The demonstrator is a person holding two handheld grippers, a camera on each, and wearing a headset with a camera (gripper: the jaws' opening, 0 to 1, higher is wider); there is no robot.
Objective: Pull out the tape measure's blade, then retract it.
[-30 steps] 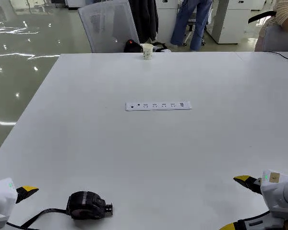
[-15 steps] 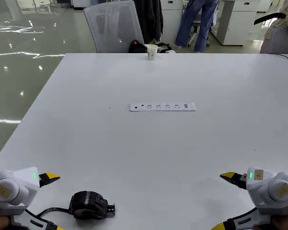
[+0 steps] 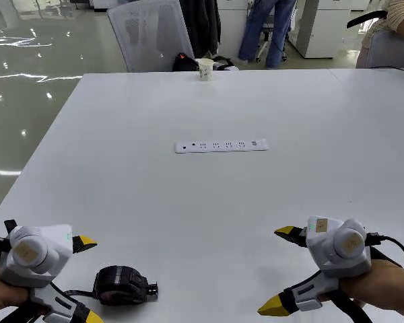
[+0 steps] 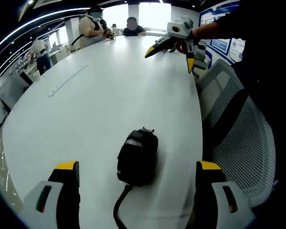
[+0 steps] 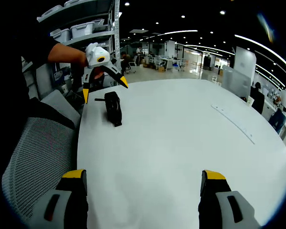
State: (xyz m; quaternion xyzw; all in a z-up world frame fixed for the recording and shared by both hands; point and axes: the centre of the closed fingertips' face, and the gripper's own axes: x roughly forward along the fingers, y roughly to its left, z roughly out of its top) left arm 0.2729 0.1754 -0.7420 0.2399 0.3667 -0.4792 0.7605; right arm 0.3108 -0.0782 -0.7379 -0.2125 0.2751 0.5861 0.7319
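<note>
Where it lies on the worktop (image 3: 209,202), the black tape measure (image 3: 124,285), cord (image 3: 74,294) trailing, sits just right of the spread left tool (image 3: 89,278); right tool (image 3: 279,269) spread too, well apart.

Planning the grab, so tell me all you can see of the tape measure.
The tape measure is a black, rounded, plastic-looking case lying on the white table near its front edge. A black strap trails from one end; the blade is retracted. It sits ahead of the open left gripper, untouched.
</note>
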